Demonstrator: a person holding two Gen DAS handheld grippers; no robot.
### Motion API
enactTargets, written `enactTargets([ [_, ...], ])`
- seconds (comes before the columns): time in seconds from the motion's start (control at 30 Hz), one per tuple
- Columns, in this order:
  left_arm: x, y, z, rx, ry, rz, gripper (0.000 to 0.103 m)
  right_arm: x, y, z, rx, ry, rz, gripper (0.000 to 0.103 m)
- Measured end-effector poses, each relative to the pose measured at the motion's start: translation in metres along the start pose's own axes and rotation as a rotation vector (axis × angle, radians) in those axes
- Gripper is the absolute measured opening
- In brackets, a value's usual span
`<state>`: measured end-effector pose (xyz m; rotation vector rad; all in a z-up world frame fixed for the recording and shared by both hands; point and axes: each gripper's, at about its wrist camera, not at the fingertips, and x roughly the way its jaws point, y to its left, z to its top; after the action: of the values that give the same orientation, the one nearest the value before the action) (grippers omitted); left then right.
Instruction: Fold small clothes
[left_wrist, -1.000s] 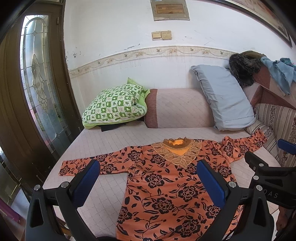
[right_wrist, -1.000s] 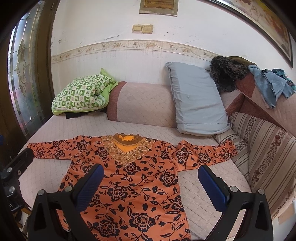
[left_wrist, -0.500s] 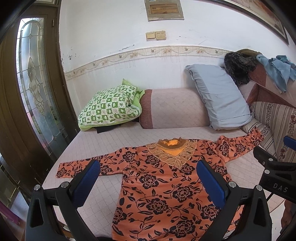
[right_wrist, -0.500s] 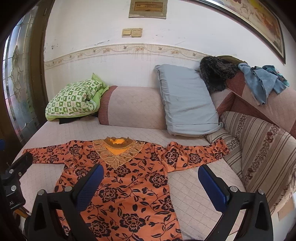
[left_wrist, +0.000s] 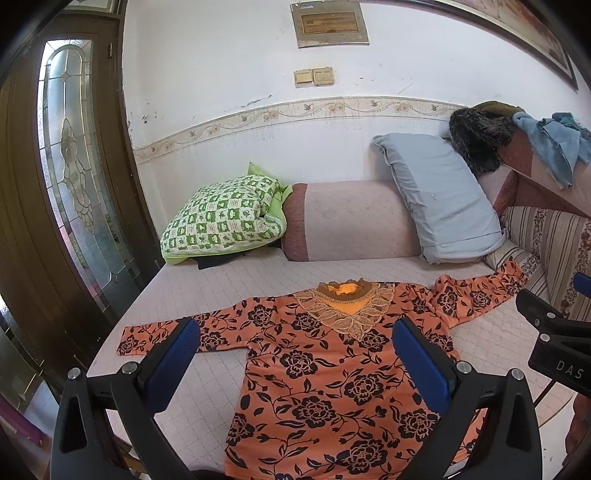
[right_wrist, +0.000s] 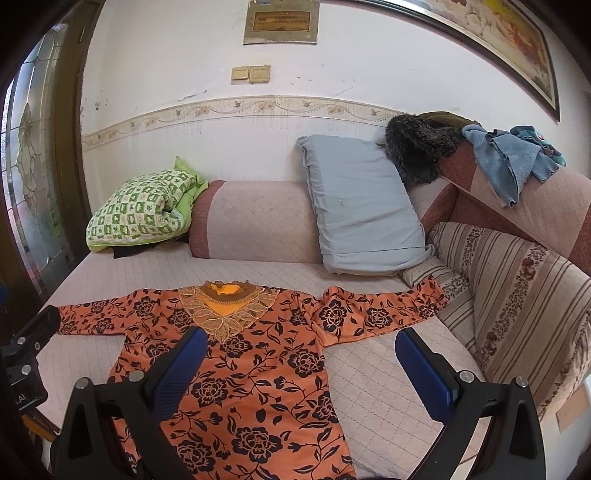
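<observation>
Orange floral top (left_wrist: 332, 384) spread flat, face up, on quilted bed (left_wrist: 229, 288), sleeves out left and right, collar toward far pillows. Left gripper (left_wrist: 295, 354) and right gripper (right_wrist: 301, 363) hover above near hem, fingers wide apart, empty.

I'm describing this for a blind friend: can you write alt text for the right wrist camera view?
An orange floral long-sleeved top lies flat, sleeves spread, on a quilted daybed. The open right gripper hovers above it, holding nothing. A grey-blue pillow and green checked pillow sit behind.
</observation>
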<state>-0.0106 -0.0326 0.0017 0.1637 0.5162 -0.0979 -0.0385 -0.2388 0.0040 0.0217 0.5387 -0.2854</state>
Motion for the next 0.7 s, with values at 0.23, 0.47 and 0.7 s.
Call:
enactTargets([
  [0.23,-0.004,0.005,-0.001,-0.006,-0.002,0.005,0.103,-0.003,0.010,0.000,-0.016,0.002,0.027,0.103],
  [0.47,-0.010,0.021,0.000,-0.046,-0.021,0.017,0.103,-0.006,0.022,0.001,-0.036,0.003,0.047,0.103],
  [0.7,-0.009,0.038,-0.001,-0.074,-0.029,0.024,0.103,-0.014,0.038,0.005,-0.063,-0.017,0.054,0.103],
])
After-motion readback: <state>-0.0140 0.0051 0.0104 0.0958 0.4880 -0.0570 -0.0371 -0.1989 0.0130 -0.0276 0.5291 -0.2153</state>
